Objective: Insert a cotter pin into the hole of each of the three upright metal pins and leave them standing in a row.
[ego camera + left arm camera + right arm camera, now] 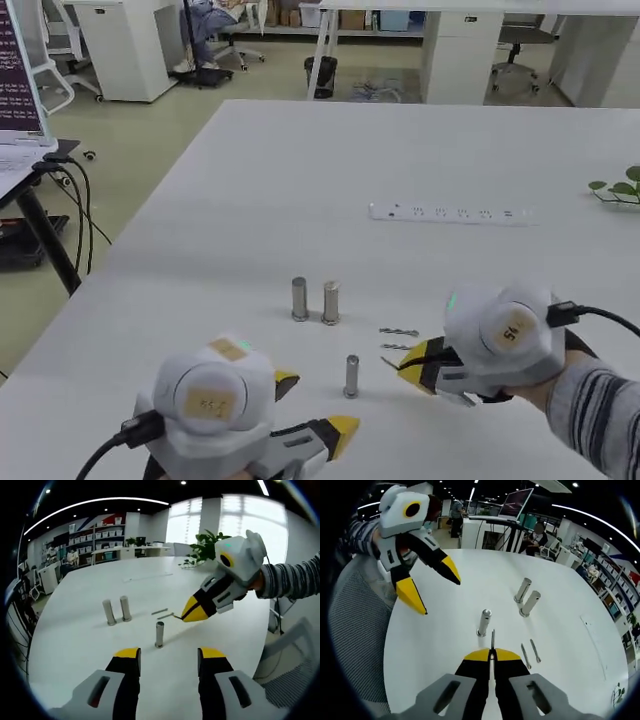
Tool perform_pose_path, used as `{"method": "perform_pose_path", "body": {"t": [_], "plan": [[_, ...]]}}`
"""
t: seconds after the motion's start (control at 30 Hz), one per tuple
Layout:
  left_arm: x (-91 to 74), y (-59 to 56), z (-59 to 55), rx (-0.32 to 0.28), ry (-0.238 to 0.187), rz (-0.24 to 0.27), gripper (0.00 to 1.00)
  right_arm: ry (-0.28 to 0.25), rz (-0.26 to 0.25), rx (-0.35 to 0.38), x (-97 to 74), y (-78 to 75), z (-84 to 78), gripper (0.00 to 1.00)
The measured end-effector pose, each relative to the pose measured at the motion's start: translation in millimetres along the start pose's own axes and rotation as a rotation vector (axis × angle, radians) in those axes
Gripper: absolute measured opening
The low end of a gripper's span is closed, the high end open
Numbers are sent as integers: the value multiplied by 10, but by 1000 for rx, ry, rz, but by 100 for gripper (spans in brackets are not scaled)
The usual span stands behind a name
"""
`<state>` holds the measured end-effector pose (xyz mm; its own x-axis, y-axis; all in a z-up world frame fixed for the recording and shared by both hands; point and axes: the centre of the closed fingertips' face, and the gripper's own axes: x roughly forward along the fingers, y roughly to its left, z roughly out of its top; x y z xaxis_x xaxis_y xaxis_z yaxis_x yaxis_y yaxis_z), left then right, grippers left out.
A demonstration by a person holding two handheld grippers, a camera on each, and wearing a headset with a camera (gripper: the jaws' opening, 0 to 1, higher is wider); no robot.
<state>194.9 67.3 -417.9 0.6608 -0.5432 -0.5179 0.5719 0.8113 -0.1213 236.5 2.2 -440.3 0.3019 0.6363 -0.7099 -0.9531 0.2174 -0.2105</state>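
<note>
While my right tongs [492,652] are pinched tight on a thin cotter pin [493,639] that pokes out past their yellow tips at the lower middle of the right gripper view, my left tongs [170,654] stand wide at the bottom of the left gripper view with nothing between them. Just below the centre of the head view, a single pin [351,376] stands upright on the white table [250,200], between my two tongs. The held cotter pin points toward it but stays apart from it. Above it, near the middle of the frame, a second pin [300,299] and a third pin [331,302] stand upright just beside each other, well apart from the single one. To the right of these, an upper loose cotter pin [399,331] and a lower loose cotter pin [396,347] lie flat, side by side, just above my right tongs' tips. Farther up and to the right lies a white power strip [450,212], and a green plant [620,188] shows at the right edge.
</note>
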Motion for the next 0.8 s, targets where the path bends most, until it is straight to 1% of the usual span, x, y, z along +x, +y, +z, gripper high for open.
{"method": "perform_pose_path", "body": {"t": [0.03,0.1,0.13,0.17,0.33,0.4,0.5,0.6,0.67,0.8], "plan": [[4,-18,11,-8,-4,-7,41,-8,-3,-25,-15,20,31,0],[8,-44,35,-14,-12,-16,39,-25,7,-47,-43,89,92,0],[15,-89,61,-24,-22,-39,39,-52,26,-90,-80,208,191,0],[10,-110,82,-25,-28,-48,33,-59,33,-112,-88,251,224,0],[0,-181,106,-38,-35,-85,23,-68,67,-182,-109,407,303,0],[-8,-206,115,-47,-41,-96,21,-72,73,-205,-117,457,332,0],[-21,-241,108,-66,-45,-112,18,-90,89,-202,-132,519,386,0],[-40,-276,125,-113,-67,-132,15,-102,105,-198,-138,572,416,0],[-47,-282,136,-134,-78,-137,12,-108,107,-199,-146,592,430,0],[-58,-295,126,-152,-81,-144,6,-117,112,-207,-171,628,457,0]]}}
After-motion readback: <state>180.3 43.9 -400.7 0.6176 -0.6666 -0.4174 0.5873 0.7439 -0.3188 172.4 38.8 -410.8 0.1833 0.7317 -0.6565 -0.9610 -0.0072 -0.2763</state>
